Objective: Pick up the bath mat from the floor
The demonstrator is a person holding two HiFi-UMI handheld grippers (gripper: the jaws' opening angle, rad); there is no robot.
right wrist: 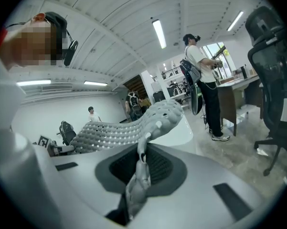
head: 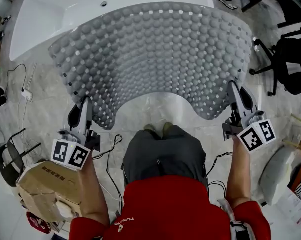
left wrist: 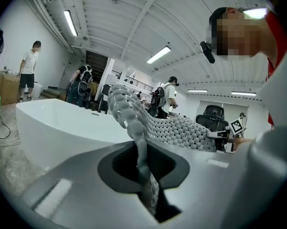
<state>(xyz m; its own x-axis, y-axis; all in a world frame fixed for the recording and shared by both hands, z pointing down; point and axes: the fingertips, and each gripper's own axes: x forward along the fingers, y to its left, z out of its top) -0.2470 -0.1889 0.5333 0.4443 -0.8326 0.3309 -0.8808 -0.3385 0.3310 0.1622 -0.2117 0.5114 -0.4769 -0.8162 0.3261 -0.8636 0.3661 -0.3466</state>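
Head view: the grey bubbled bath mat (head: 155, 59) hangs spread out in the air before the person, its far part over the white bathtub (head: 40, 19), one near corner pinched tight in the left gripper (head: 85, 106), the other in the right gripper (head: 234, 93).

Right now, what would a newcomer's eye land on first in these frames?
The big grey bubbled bath mat fills the middle of the head view, stretched wide and held off the floor. The left gripper and the right gripper are each shut on a near corner of it. Beyond it, a white bathtub sits at the top left, and a battered cardboard box lies at the lower left.
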